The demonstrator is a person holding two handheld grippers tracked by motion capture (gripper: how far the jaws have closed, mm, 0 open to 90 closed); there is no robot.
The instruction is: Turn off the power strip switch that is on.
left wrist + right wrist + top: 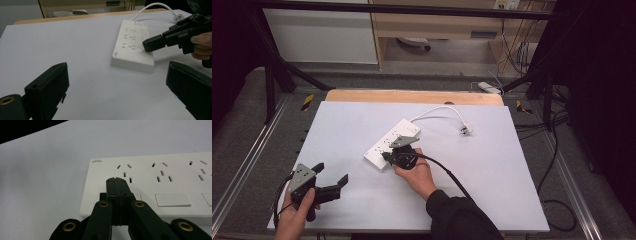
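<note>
A white power strip (pixel 384 144) lies slantwise at the middle of the white table (pixel 492 175). Its top carries several sockets and a row of rocker switches (pixel 172 199). My right gripper (pixel 386 156) is shut with nothing between its jaws. Its tip (pixel 116 181) sits on the near end of the strip (pixel 155 175), over the end switch, which it partly hides. The left gripper view shows that tip (pixel 147 46) touching the strip (pixel 131 47). My left gripper (pixel 331 173) is open and empty near the table's front left, aimed at the strip; its fingers (pixel 50 85) frame that view.
The strip's white cable (pixel 437 111) curves to a loose plug (pixel 466 130) lying on the table at the back right. A wooden edge (pixel 412 96) borders the table's far side. Black cables (pixel 557 200) trail on the floor at the right.
</note>
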